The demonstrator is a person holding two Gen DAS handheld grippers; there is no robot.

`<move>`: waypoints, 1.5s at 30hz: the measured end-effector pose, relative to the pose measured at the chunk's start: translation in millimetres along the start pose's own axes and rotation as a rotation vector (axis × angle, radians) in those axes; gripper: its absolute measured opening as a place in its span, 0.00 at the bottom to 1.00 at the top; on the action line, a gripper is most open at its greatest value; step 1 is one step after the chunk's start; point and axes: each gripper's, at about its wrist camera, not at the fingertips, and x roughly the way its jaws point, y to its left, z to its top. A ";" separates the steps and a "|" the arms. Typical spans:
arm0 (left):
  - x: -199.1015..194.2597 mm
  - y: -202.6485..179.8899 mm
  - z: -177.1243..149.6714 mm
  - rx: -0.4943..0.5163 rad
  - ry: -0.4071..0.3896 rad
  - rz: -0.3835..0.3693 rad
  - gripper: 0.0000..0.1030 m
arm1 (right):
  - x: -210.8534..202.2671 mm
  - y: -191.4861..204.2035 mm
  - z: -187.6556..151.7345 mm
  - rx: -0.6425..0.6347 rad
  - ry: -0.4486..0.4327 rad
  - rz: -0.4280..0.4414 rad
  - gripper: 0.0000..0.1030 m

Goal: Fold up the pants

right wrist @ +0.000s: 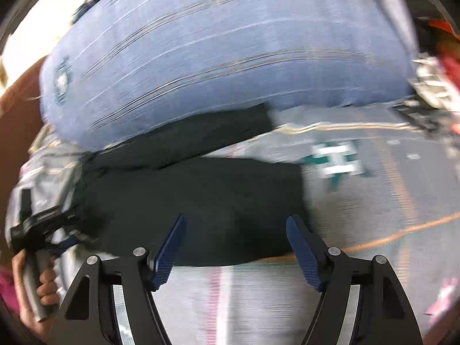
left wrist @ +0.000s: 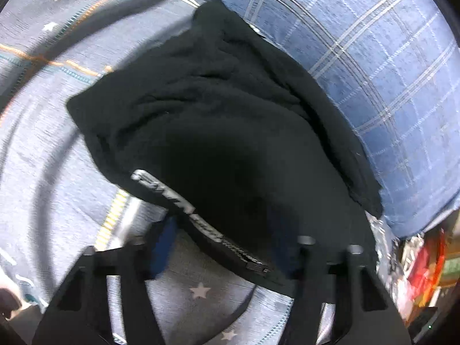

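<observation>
Right claw (right wrist: 235,247) is hanging wide apart with nothing between its blue pads (right wrist: 304,254), sitting just over the near edge of the black pants (right wrist: 195,201). Those are lying bunched on the grey starry bedsheet (left wrist: 43,149), butting up against a blue plaid pillow (left wrist: 373,86). Left claw (left wrist: 221,247) is half buried under the fabric, so can't tell if it's gripping.

Grey star-print bed sheet (left wrist: 43,149) carries black pants (left wrist: 218,120) beside what looks like a blue plaid pillow (left wrist: 373,72).
</observation>
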 end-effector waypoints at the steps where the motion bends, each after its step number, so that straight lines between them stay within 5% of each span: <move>1: -0.2 0.8 1.9 0.002 0.000 0.018 0.20 | 10.5 3.1 0.5 0.010 0.034 0.000 0.70; 6: -0.3 14.1 6.5 0.002 0.013 -0.019 0.08 | 62.7 -7.7 0.0 0.081 0.196 -0.055 0.68; 11: -11.1 27.4 0.1 0.020 0.002 -0.034 0.05 | 39.4 -19.0 6.9 0.078 0.134 -0.025 0.68; 15: -7.5 30.6 1.6 -0.003 0.007 -0.058 0.05 | 21.5 -59.5 14.1 0.154 0.077 -0.116 0.69; 21: -5.5 27.1 1.2 -0.011 -0.004 -0.049 0.08 | 30.7 -121.4 2.9 0.336 0.149 -0.146 0.74; 24: -2.8 15.0 -1.5 -0.005 -0.012 -0.036 0.13 | 29.3 -107.5 4.2 0.265 0.138 -0.143 0.76; 27: -0.8 6.3 -4.1 0.016 -0.029 0.001 0.12 | 34.3 -86.7 1.0 0.185 0.146 -0.142 0.71; 29: -0.3 1.5 -5.5 0.033 -0.041 0.027 0.09 | 36.8 -75.3 -0.7 0.119 0.148 -0.181 0.45; 32: -5.5 1.8 -7.7 0.049 -0.055 0.026 0.07 | 36.0 -68.8 -5.0 0.090 0.147 -0.163 0.23; 45: -34.4 15.2 -17.0 0.069 -0.094 -0.069 0.02 | 9.7 -76.9 -3.0 0.136 0.141 -0.053 0.16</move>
